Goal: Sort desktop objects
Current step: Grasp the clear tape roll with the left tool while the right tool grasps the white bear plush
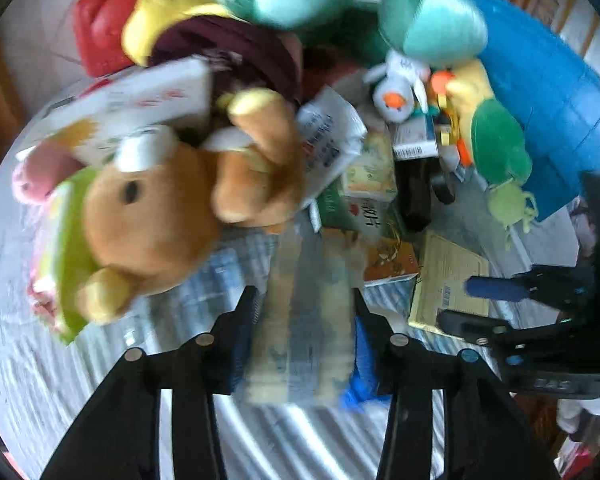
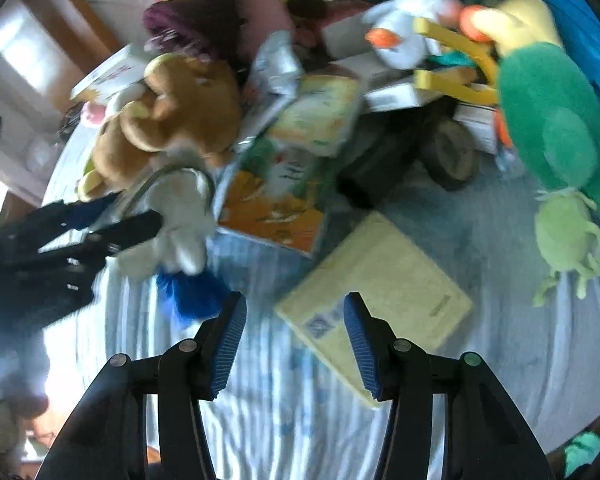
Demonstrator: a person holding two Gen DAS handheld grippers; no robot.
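Softness is the main thing about the load: the left tool is clamped on a pale, blurred bundle with a blue tuft at its near end. From the right wrist view it looks like a limp grey-white plush, though motion blur leaves that uncertain. It should be light and squashy, so a grip across the thick middle, as now, will serve better than the dangling ends. It hangs between the left tool's jaws, above the striped cloth covering the bench.

Ahead of that tool lies the pile: a brown teddy bear to its left, cartons and packets straight ahead, a blue bin far right.

The right tool stands parted and empty, pitched steeply downward over a flat yellow box, whose near corner lies between the fingers without touching either pad. That box looks stiff and thin, best pinched across an edge. Beyond it to the right sprawls a green plush parrot.
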